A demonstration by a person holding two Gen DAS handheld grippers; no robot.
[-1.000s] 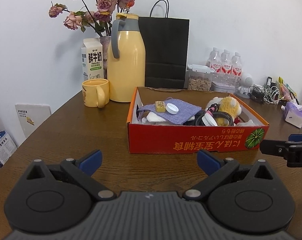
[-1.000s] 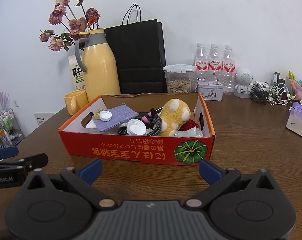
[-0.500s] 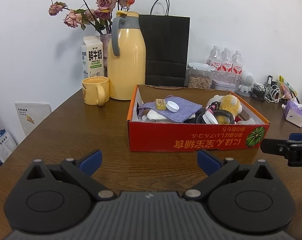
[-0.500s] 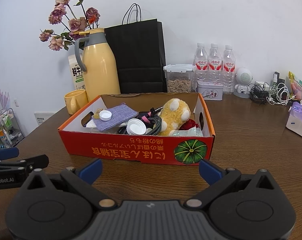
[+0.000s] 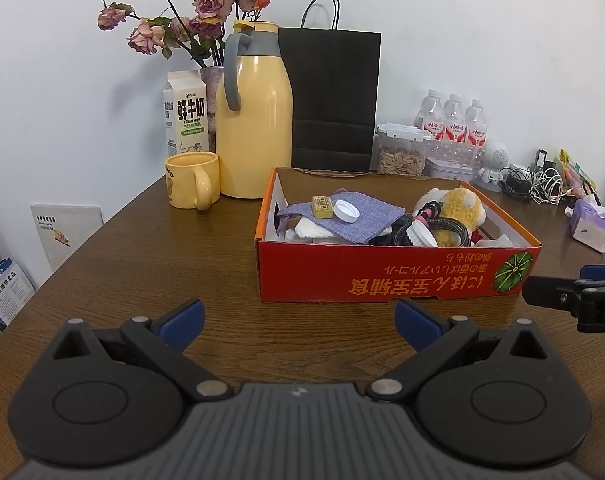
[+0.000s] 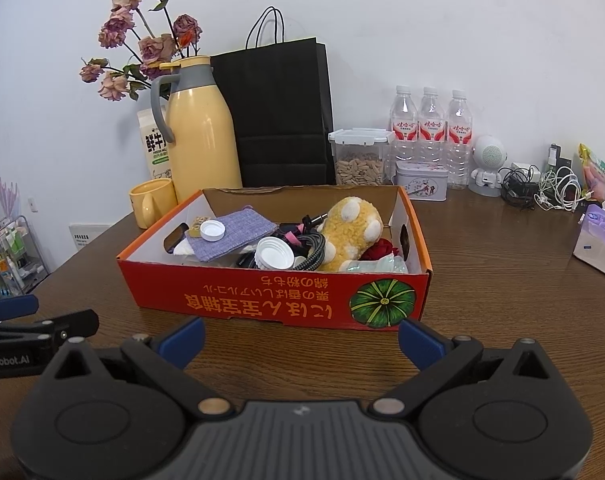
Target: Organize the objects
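Right wrist: red box [image 6: 278,300] long side faces fingers [image 6: 182,338].

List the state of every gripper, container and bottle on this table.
left gripper: open, empty
right gripper: open, empty
red box: open top, cluttered
yellow jug: upright, lid on
yellow mug: upright
milk carton: upright, closed
seed jar: lid clipped on
water bottles: upright, capped
black bag: standing
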